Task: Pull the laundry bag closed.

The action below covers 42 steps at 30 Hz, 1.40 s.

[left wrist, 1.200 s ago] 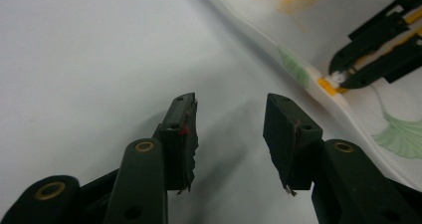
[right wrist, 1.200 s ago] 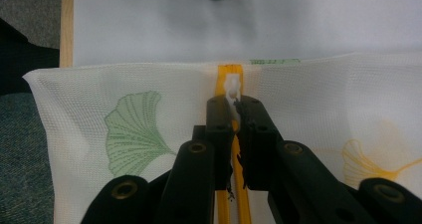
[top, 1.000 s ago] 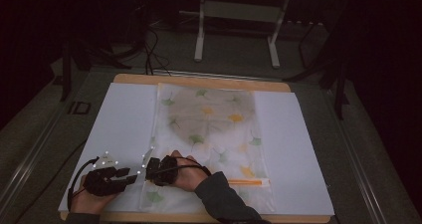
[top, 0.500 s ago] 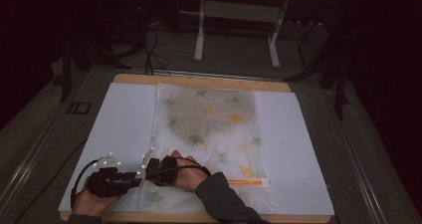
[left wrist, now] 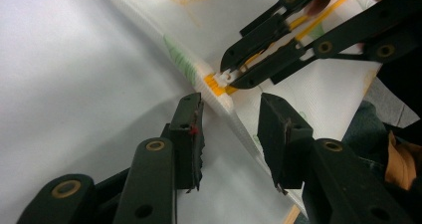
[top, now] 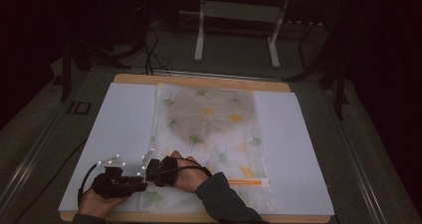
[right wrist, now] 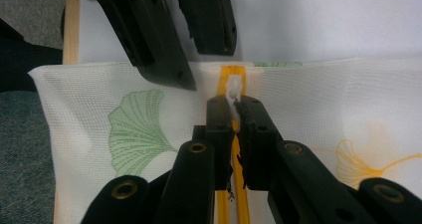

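Bag (top: pixel 209 124) with a leaf print lies flat on the white sheet (top: pixel 124 119) that covers the tabletop (top: pixel 199 80). From the high view, both my hands work at its near left corner, my left tool (top: pixel 134 180) just beside my right tool (top: pixel 155 170). A stretch of the orange zip (top: pixel 246 182) shows along the near edge, to the right of my sleeve.

Along the left tool (left wrist: pixel 229 119), its jaws have just been closing, but they are released and stand apart. The thick hem of the bag (left wrist: pixel 239 129) runs between them, and neither pad presses on it. Just ahead, my right tool (left wrist: pixel 231 77) pinches the white slider (left wrist: pixel 226 76) where the orange teeth stop.

Along the right tool (right wrist: pixel 234 109), the jaws are clenched on that slider (right wrist: pixel 234 90), which sits close to the end of the zip track (right wrist: pixel 231 72) by the bag's edge. My left tool (right wrist: pixel 199 59) hangs over the same corner.

As I judge it, the slider is gripped, but the corner is not yet pinned. The left tool has to clamp the hem before the zip can be drawn along the near edge. I cannot tell whether the mouth is open or shut, so the pull itself appears to be what is left.
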Available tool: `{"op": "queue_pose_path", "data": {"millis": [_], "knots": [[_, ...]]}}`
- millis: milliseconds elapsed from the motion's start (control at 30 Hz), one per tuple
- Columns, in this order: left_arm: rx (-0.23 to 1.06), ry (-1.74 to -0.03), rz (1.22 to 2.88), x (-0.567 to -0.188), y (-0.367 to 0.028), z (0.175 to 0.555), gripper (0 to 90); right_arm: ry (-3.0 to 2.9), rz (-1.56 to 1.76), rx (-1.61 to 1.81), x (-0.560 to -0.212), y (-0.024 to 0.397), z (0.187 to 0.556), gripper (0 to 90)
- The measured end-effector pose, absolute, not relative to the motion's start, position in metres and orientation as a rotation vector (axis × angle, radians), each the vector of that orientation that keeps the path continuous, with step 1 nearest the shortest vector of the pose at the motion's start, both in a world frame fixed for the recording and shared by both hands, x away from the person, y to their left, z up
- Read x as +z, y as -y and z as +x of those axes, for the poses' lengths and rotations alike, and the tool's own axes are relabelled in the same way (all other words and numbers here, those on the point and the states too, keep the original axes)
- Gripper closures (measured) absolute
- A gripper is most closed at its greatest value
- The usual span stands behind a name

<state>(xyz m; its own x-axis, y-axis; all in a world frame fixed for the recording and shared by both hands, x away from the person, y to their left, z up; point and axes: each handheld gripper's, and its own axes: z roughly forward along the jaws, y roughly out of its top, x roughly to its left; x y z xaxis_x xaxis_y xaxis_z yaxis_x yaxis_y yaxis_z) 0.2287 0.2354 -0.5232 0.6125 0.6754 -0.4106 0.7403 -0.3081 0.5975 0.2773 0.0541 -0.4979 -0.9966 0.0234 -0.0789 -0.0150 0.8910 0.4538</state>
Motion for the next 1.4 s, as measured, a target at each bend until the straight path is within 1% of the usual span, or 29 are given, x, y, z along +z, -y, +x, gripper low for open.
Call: {"op": "queue_pose_path", "data": {"millis": [133,400,700,867,1133,1400], "knots": [[-0.120,-1.114,2.057,-0.525,-0.231,0.230,63.3,-2.967,0.001,0.724,-0.497,-0.052,0.278,84.4],[-0.155,-1.115,2.079,-0.529,-0.229,0.236,71.5,-2.963,-0.012,0.743,-0.496,-0.048,0.276,84.4],[-0.184,-1.110,2.080,-0.531,-0.225,0.242,75.7,-2.964,-0.030,0.739,-0.493,-0.047,0.276,84.4],[-0.187,-1.102,2.094,-0.532,-0.224,0.243,77.7,-2.966,-0.038,0.733,-0.492,-0.047,0.276,84.4],[-0.168,-1.085,2.110,-0.531,-0.220,0.242,85.8,-2.969,-0.028,0.740,-0.494,-0.046,0.278,84.4],[-0.171,-1.082,2.101,-0.531,-0.221,0.241,87.4,-2.966,-0.022,0.744,-0.496,-0.044,0.279,84.4]]}}
